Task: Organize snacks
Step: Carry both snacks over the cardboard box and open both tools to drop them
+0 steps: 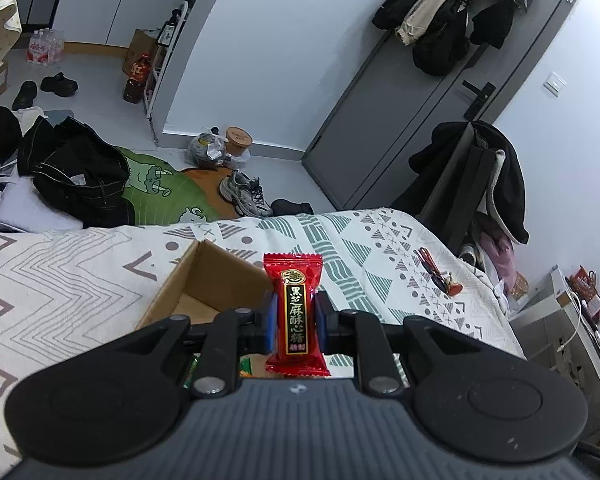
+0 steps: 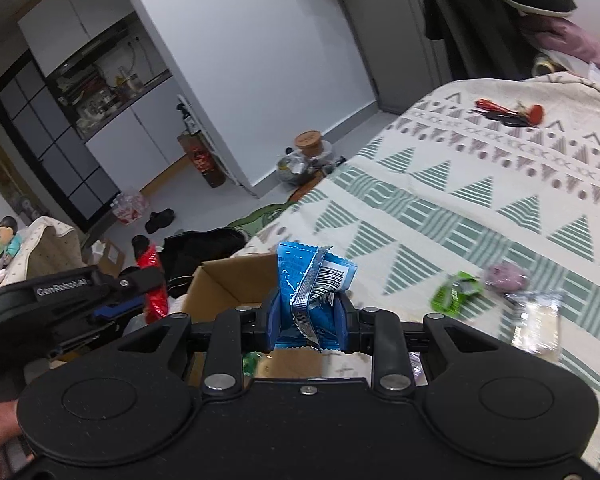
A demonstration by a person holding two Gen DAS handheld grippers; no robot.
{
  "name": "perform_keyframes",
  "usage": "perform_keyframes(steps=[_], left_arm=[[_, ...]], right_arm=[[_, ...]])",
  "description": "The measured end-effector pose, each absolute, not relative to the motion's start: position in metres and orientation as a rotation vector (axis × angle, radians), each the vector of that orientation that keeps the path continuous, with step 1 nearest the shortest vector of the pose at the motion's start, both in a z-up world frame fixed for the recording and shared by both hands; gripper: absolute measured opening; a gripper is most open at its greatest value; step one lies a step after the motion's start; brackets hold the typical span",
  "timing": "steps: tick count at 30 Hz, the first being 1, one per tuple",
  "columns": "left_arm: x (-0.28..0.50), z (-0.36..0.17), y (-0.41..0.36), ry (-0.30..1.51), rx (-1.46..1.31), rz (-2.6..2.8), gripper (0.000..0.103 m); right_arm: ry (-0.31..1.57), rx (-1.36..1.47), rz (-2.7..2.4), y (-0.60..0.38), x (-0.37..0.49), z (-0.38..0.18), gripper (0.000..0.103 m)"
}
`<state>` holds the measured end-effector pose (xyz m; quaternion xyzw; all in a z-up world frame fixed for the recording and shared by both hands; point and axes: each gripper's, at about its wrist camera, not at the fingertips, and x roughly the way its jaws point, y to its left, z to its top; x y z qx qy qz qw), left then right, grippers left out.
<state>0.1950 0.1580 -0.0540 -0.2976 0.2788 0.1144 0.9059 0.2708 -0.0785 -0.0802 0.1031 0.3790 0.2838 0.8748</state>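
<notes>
Two snack packets are gripped above the patterned bed (image 2: 460, 208). The left hand-held gripper (image 1: 295, 318) is clamped on an upright red candy packet (image 1: 295, 312), just beside an open cardboard box (image 1: 204, 280) whose near half the tool hides. The right hand-held gripper (image 2: 308, 320) pinches a crumpled blue packet (image 2: 312, 284). Blurred green wrapper (image 2: 454, 290), purple sweet (image 2: 506, 276) and clear packet (image 2: 538, 322) lie on the bedspread.

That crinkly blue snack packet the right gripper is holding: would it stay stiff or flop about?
Probably floppy: the blue foil snack packet is already creased and folded where the right gripper pinches it. It looks light, standing up above the jaws without sagging. Its glossy film may be slippery, so it could slide if the squeeze loosens.
</notes>
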Motion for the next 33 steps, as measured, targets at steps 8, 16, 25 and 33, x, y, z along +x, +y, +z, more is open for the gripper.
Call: perform_keyframes(steps=[8, 16, 25, 33], left_arm=[[0.208, -0.071, 0.17, 0.607, -0.646, 0.247, 0.019], [0.215, -0.086, 0.18, 0.627, -0.669, 0.296, 0.023], [0.215, -0.092, 0.185, 0.656, -0.685, 0.365, 0.041], [0.221, -0.089, 0.169, 0.662, -0.648, 0.342, 0.075]], right_arm=[[0.824, 0.213, 0.649, -0.045, 0.286, -0.089, 0.027], [0.862, 0.222, 0.68, -0.018, 0.299, -0.104, 0.027], [0.822, 0.214, 0.661, -0.016, 0.302, -0.101, 0.07], [0.812, 0.199, 0.563, -0.06, 0.303, -0.098, 0.094]])
